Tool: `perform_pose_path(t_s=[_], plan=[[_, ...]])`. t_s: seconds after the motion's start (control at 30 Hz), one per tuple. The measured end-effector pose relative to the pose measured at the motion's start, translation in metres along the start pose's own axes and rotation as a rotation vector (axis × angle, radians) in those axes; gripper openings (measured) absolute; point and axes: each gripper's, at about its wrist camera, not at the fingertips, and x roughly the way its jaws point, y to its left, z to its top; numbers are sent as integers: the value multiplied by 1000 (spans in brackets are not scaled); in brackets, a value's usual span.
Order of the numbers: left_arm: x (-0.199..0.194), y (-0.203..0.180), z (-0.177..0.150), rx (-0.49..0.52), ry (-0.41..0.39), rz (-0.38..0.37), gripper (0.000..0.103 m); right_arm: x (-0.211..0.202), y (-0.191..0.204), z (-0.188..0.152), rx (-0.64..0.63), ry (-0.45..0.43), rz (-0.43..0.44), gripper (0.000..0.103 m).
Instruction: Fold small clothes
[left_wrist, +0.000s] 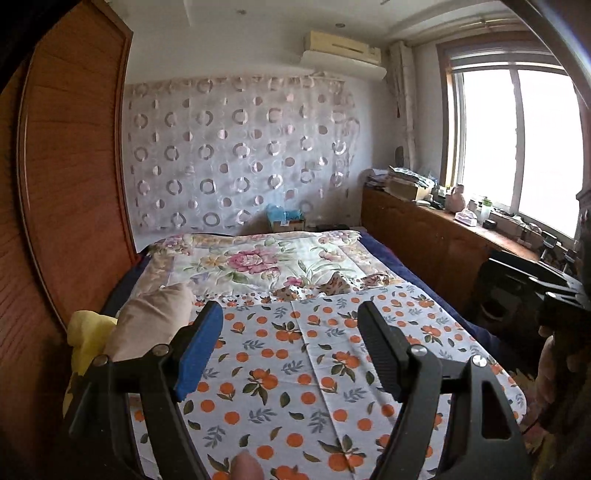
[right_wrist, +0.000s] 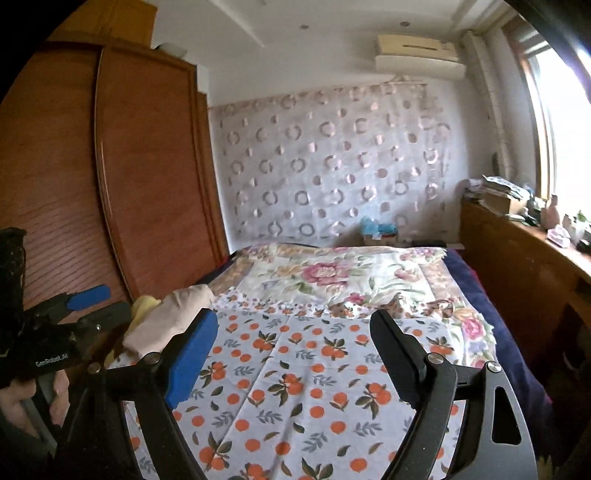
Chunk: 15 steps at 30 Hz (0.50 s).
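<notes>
The beige garment lies in a soft heap at the left edge of the orange-print sheet, resting against a yellow cloth that sits just beyond it, toward the wooden wardrobe. Bunched as it is, its long axis seems to run from the near left corner of the sheet up toward the floral quilt, though no collar, hem or sleeve shows, so which end points where cannot be told. The left gripper hangs above the sheet with jaws spread and nothing between them; the right gripper is likewise wide and empty, and both sit apart from the heap. The likely trouble from here is picking blind: closing on a bunched fold could catch several layers, or the yellow cloth with it, and drag both onto the sheet. The heap also sits near the sheet's left edge, so a sideways nudge might push it off toward the wardrobe.
</notes>
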Motion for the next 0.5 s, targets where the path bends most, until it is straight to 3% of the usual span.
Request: perform_pose_path(t_s=[0.5], plan=[[1, -8, -5, 6, 3, 37, 76, -12, 5, -9, 26, 5, -20, 86]])
